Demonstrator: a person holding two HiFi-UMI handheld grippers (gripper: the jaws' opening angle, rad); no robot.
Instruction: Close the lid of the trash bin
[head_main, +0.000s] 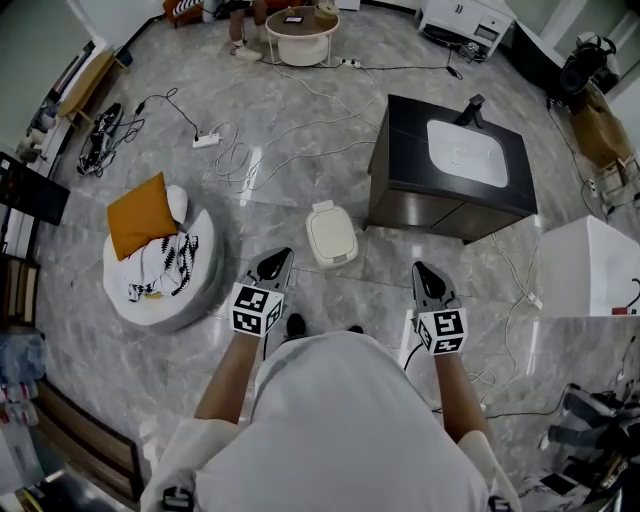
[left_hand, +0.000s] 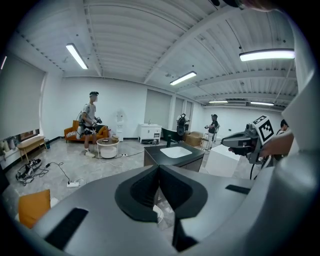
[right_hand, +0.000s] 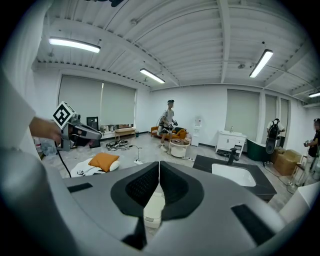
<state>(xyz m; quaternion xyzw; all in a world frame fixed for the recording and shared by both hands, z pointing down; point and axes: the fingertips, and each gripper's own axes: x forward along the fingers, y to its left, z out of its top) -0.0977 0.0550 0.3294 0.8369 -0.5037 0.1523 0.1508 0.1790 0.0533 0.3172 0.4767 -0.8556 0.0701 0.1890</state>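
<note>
Your white top (head_main: 340, 420) is filling the bottom of the head view, w/ the left tool (head_main: 277, 260) and right tool (head_main: 426, 274) sticking out fwd over the marble floor (head_main: 380, 290). Both are sitting w/ jaws pressed together, nothing btwn them. The cream trash bin (head_main: 331, 235) is standing on the floor ahead, btwn the two tool tips and just left of the dark sink cabinet (head_main: 450, 170), its lid lying flat.

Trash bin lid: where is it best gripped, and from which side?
Probably the front edge of the trash bin lid, approached from the near side in the head view: it lies flat and looks closed, latch end nearest, hinge apparently at the far end.
</note>
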